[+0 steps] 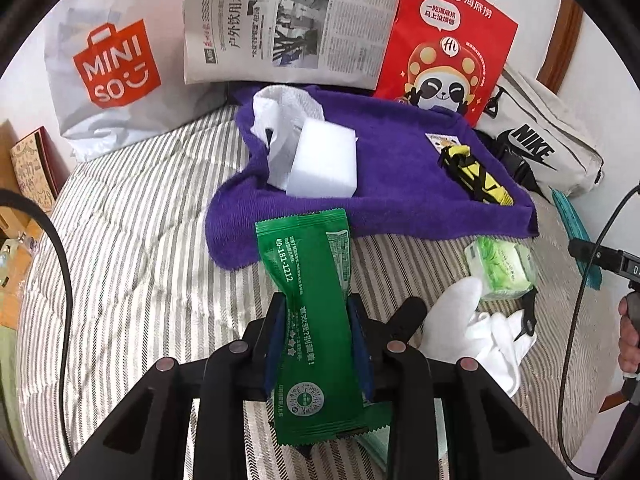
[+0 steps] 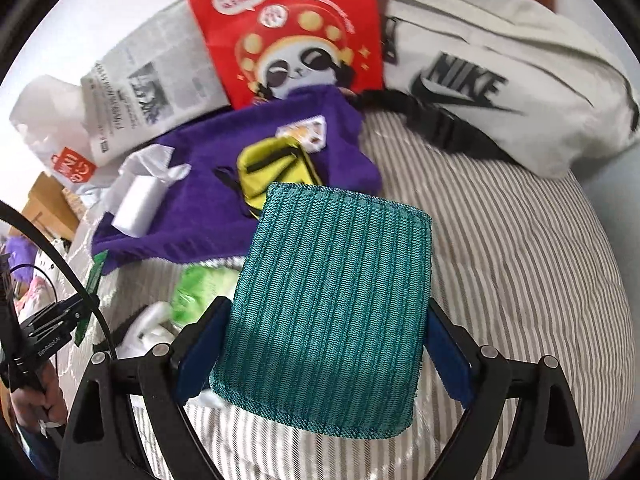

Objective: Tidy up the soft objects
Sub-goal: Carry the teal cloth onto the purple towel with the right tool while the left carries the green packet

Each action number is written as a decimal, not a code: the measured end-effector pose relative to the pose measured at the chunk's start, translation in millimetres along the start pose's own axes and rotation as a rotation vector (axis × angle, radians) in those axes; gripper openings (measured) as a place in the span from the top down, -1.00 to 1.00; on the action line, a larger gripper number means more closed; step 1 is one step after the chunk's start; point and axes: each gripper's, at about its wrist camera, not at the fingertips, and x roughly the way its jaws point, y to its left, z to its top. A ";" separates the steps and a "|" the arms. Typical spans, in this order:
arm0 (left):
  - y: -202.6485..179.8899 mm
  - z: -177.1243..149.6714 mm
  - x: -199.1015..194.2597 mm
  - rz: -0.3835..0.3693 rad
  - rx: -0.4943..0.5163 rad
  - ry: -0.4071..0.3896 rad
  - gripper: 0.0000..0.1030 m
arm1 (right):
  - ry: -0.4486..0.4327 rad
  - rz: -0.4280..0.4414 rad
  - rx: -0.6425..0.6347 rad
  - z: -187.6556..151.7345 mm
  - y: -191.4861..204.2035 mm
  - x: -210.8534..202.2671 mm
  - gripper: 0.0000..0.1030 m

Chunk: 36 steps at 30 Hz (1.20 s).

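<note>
Bed (image 1: 132,216) with striped cover carries everything; purple towel (image 1: 384,200) taken as landmark.

Left wrist view: left tongs (image 1: 318,320) clamped on a green sachet (image 1: 308,300), blue pads pressing both its long edges; the sachet's far end reaches the towel's near edge. On the towel: white foam block (image 1: 324,160) with crumpled tissue (image 1: 280,120) just behind it, and a yellow-and-black pouch (image 1: 476,176) toward the towel's right side. Behind the towel: MINISO bag (image 1: 108,72), newspaper (image 1: 288,24), red panda bag (image 1: 448,40). Right of the towel: white Nike bag (image 1: 548,140). Near side of the towel, to the right: green tissue pack (image 1: 504,268) and white cloth (image 1: 472,320), touching each other. Only this view shows the sachet's print and the tissue pack sharply; the teal item shows merely as a sliver at the towel's right.

Right wrist view: right tongs (image 2: 324,344) spread wide and gripping a teal knitted pad (image 2: 332,312) by its two side edges, held above the bed on the towel's near side, its far edge overlapping the pouch. This view alone shows the pad's ribbed face. The left tongs appear small at left, sachet edge-on. The tissue pack is blurred here
</note>
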 end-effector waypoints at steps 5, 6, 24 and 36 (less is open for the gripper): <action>-2.3 20.1 -6.7 -0.009 0.007 -0.029 0.45 | -0.046 0.028 -0.048 28.7 16.3 -1.7 -0.78; -1.6 26.1 -7.5 -0.009 -0.004 -0.038 0.45 | -0.052 0.028 -0.056 35.0 19.3 -1.0 -0.78; -18.4 127.6 26.2 -0.024 0.077 -0.056 0.45 | 0.021 0.039 -0.179 152.7 71.0 85.4 -0.78; -25.5 153.6 81.3 -0.050 0.050 0.012 0.45 | 0.213 0.044 -0.193 165.9 58.7 150.0 -0.78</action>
